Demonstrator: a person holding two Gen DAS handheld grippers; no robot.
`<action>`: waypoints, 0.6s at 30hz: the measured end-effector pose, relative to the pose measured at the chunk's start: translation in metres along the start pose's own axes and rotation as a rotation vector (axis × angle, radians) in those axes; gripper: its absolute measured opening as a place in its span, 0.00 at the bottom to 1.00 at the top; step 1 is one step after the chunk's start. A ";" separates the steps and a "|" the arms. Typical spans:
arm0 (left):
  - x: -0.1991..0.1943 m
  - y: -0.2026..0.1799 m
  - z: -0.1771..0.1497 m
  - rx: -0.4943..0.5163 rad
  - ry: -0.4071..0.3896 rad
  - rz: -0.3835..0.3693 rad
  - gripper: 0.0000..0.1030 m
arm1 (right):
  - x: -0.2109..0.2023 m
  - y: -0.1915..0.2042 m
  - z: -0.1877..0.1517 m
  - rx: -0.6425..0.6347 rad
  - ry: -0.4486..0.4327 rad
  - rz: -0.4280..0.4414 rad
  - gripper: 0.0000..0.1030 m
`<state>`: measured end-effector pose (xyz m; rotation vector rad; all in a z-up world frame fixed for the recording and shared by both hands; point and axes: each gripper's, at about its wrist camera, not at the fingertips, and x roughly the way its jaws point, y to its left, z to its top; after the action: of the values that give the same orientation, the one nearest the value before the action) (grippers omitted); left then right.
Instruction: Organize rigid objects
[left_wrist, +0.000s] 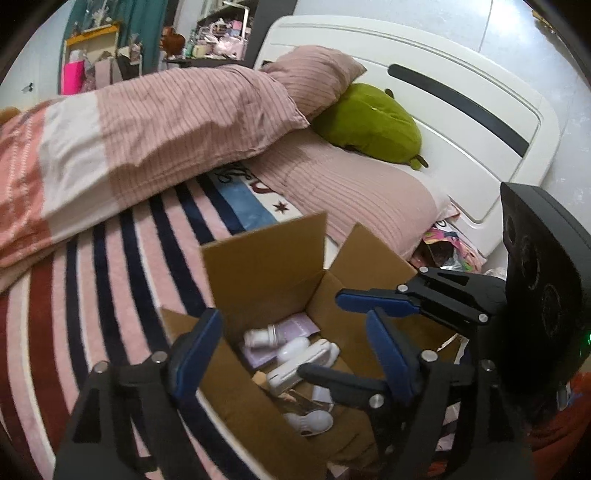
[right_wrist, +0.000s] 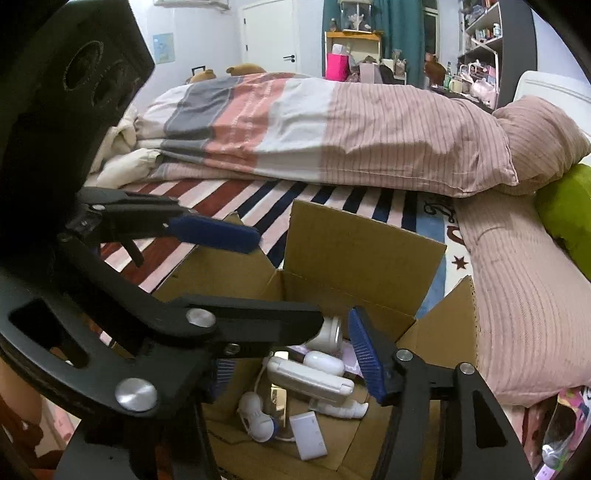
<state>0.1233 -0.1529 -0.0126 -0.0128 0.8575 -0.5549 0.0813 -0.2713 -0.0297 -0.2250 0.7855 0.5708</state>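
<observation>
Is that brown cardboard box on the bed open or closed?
Open: the brown cardboard box has its flaps standing up, and small white objects show inside.

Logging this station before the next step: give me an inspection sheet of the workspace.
Surface: striped blanket on a bed.
Job's things: open cardboard box holding white plastic items, including a white case and a small white adapter.
Clutter: green plush, pink striped duvet.
Grippers: left gripper and right gripper both open over the box, nothing between the pads.
Cables: thin white cord in the box.
Surroundings: white headboard, shelves.
</observation>
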 end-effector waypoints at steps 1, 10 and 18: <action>-0.004 0.002 -0.002 -0.006 -0.013 0.009 0.82 | 0.000 0.000 0.000 0.003 -0.001 0.005 0.52; -0.063 0.023 -0.027 -0.103 -0.159 0.177 0.99 | -0.020 0.015 0.002 -0.028 -0.077 0.030 0.81; -0.106 0.040 -0.055 -0.180 -0.235 0.407 0.99 | -0.039 0.029 0.001 -0.071 -0.199 0.089 0.93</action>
<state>0.0469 -0.0576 0.0168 -0.0649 0.6532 -0.0898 0.0434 -0.2626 -0.0005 -0.1963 0.5851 0.6946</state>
